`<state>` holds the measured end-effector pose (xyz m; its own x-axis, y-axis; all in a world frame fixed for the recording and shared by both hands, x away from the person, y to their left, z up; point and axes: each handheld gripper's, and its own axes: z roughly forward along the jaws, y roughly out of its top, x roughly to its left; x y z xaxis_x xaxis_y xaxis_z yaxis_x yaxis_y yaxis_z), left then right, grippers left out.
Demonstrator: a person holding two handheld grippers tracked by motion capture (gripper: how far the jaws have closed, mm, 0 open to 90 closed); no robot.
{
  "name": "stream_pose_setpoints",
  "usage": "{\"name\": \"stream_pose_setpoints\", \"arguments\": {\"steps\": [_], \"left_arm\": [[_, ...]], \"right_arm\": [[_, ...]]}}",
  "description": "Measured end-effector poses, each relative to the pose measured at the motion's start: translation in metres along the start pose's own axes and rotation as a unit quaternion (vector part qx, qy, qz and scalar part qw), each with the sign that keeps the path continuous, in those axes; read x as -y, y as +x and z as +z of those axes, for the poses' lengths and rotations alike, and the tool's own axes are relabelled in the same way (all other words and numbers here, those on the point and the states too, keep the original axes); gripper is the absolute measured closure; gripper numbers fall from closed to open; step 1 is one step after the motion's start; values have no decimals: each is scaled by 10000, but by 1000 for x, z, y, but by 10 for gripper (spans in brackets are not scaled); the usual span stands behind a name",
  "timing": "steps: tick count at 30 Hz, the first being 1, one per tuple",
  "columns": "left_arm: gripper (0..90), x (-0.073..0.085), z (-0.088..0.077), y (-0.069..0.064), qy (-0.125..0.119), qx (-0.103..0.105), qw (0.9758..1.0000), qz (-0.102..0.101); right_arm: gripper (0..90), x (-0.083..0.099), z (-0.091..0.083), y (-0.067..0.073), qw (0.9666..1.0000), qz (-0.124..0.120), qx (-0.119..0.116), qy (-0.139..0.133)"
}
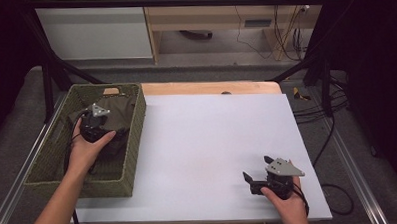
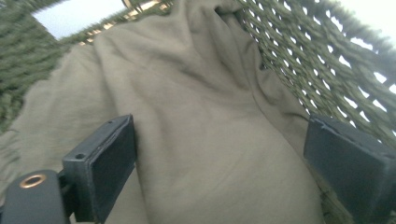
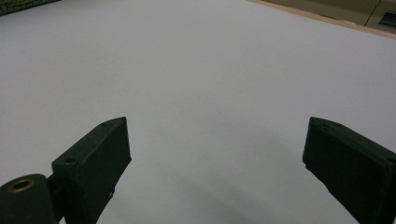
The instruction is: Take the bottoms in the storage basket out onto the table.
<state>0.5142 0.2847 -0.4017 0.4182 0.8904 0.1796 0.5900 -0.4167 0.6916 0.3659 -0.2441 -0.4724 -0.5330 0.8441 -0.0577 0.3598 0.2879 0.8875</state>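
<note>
Olive cloth [image 2: 196,140] lies bunched in woven basket [image 1: 132,139], directly ahead between spread jaws of left tool [image 2: 219,158]; right tool [image 1: 259,182], also spread, rests well apart on worktop [image 1: 207,136].

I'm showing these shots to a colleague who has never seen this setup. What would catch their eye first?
Probably the green woven basket at the table's left edge, with an olive cloth bundled inside it and the left claw open right over that cloth. Next comes the broad white sheet covering the table, bare except for the right claw, which is open near its front right corner.
</note>
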Motion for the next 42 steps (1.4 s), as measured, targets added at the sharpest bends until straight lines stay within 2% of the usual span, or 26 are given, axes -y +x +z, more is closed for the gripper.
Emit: {"name": "stream_pose_setpoints", "arguments": {"steps": [3,4,5,10,13,18,23,28,29,32,35,37,39,41,42], "left_arm": [[79,5,11,-3,414,80,9990,148],[72,8,19,-5,655,2,9976,233],[63,9,22,-5,745,-16,9970,214],[40,12,28,-2,862,-75,9961,161],[32,15,32,3,868,-61,9962,46],[26,17,38,6,921,-72,9957,21],[8,19,44,5,924,-97,9956,121],[0,20,48,5,957,-114,9953,124],[76,20,48,5,964,-215,9948,237],[110,19,48,6,999,-213,9945,211],[206,16,47,7,1079,-230,9937,176],[327,15,47,7,1133,-245,9930,239],[489,14,46,6,1165,-166,9924,352],[621,10,45,6,1246,-162,9914,352],[686,7,44,5,1218,-197,9917,360]], "right_arm": [[78,0,0,1,10000,-9,-30,-3],[78,0,0,1,10000,-12,-38,3],[78,0,0,1,10000,-14,-44,9],[79,0,1,1,10000,-23,-80,27],[78,0,1,2,9999,-56,-100,34],[78,0,1,2,9999,-81,-125,52],[78,0,3,4,9998,-123,-152,92],[78,1,3,5,9997,-135,-156,107],[78,1,3,5,9997,-136,-162,111],[78,1,3,5,9997,-145,-174,113],[78,0,4,6,9997,-147,-188,112],[79,0,4,7,9996,-145,-196,121],[79,1,4,7,9997,-139,-185,124],[79,1,3,6,9997,-112,-170,113],[79,1,3,6,9998,-105,-167,98]]}}
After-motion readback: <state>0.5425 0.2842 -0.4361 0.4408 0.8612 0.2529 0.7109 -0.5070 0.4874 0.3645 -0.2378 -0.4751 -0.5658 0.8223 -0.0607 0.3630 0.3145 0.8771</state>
